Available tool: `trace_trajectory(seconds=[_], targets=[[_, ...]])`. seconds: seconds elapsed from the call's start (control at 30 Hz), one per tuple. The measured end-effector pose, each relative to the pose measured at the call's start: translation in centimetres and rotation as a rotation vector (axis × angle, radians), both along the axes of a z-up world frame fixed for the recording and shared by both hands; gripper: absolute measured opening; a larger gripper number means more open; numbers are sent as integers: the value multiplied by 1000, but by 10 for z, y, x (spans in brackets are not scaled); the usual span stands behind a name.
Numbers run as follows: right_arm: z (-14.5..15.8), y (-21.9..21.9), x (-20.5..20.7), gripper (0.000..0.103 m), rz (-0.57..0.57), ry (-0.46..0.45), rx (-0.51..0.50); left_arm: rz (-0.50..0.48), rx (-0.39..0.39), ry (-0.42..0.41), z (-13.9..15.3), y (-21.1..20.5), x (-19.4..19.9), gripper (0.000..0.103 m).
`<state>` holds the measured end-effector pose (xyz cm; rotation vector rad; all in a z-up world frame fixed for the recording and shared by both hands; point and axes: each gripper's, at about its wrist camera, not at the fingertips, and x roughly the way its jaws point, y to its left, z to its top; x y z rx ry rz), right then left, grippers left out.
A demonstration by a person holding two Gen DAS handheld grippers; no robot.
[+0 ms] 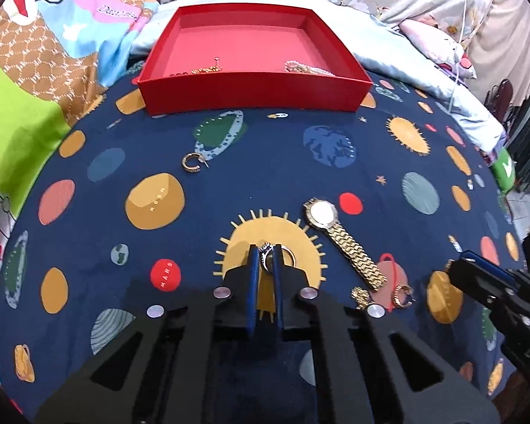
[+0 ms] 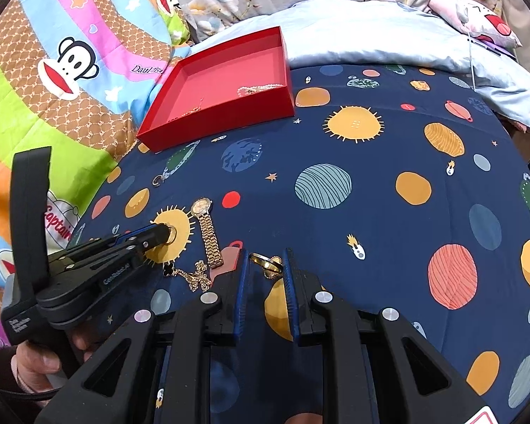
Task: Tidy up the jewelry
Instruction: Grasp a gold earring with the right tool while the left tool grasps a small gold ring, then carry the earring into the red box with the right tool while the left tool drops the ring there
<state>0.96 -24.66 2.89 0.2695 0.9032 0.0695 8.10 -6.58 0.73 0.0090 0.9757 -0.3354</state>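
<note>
My left gripper (image 1: 267, 253) is shut on a silver ring (image 1: 266, 257), low over the yellow sun print, with a gold ring (image 1: 289, 255) just right of its tip; it shows too in the right wrist view (image 2: 164, 234). My right gripper (image 2: 265, 259) is open around a gold earring (image 2: 266, 263) on the cloth. A gold watch (image 1: 339, 235) lies between them. A gold chain (image 2: 194, 277) lies left of the right gripper. A gold hoop earring (image 1: 193, 162) lies farther off. The red tray (image 1: 251, 92) at the back holds a pearl strand (image 1: 302, 68) and a gold piece (image 1: 206, 69).
The navy planet-print cloth (image 1: 265, 162) covers a bed. A colourful monkey-print quilt (image 2: 53, 70) lies left, a pale blue blanket (image 2: 388, 39) and a pink pillow (image 2: 477, 17) behind. My hand (image 2: 35, 364) holds the left gripper's handle.
</note>
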Motion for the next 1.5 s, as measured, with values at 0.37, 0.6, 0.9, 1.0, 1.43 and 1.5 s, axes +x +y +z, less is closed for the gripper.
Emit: trace_trajectory(seconds=[0.37,0.6,0.9,1.0,1.43,1.5], targets=[[1,5,0,18,10,-1,-3,-3,25,-30,-2,-7,-3,3],[7,6,0,18,11,-13,-4,-12,-27,-36,10,4,-8,3],[25,13,4,18,33,-49,-1,3,-81,-64,44,21,-13,3],[35,12,11,18,33,-71,11,8,-96,-95,61,25,-9,3],[83,7,99,18,48,-188,-31,53,-155,-210,115,36,64,3],[87,7,118,18,52,-200,-51,61,-156,-230,121,35,83,3]])
